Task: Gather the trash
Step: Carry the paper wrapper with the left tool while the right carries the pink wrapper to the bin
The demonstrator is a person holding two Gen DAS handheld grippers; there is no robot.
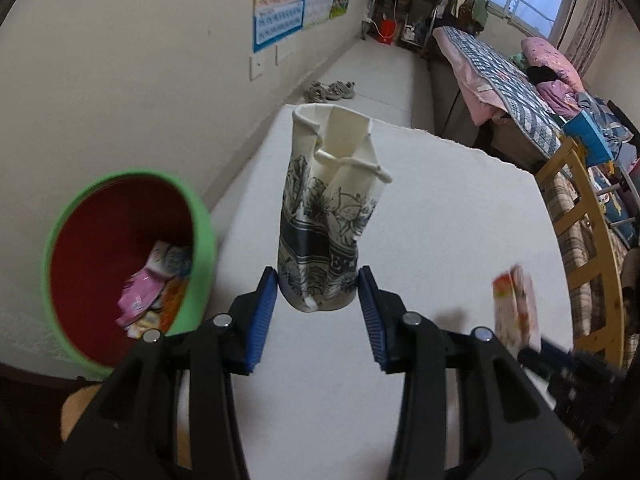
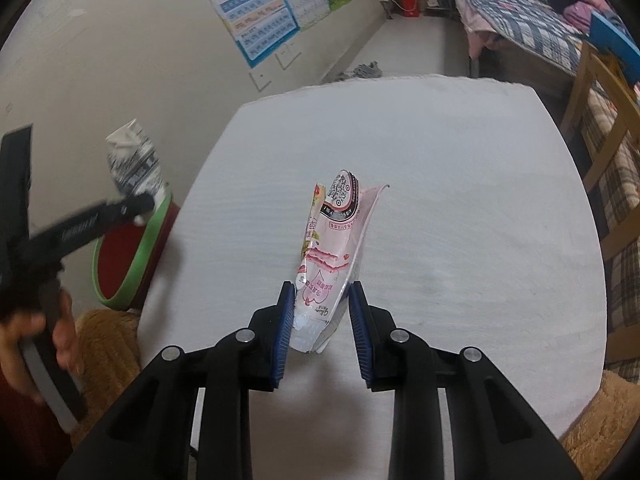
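White table (image 2: 440, 200) below: left gripper (image 1: 318, 296) grips carton (image 1: 328, 216), right gripper (image 2: 320, 316) wrapper (image 2: 332, 248).

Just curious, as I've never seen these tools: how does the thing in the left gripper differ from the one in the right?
The carton is boxy, cream with dark floral print; the wrapper is a thin pink packet. The carton's folded top is spread open; the wrapper is crumpled flat. Both are pinched by their lower ends above the white table.

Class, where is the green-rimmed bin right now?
In the left wrist view the green-rimmed bin sits at lower left, beside the white table's left edge near the wall, left of the crushed carton in the left gripper.
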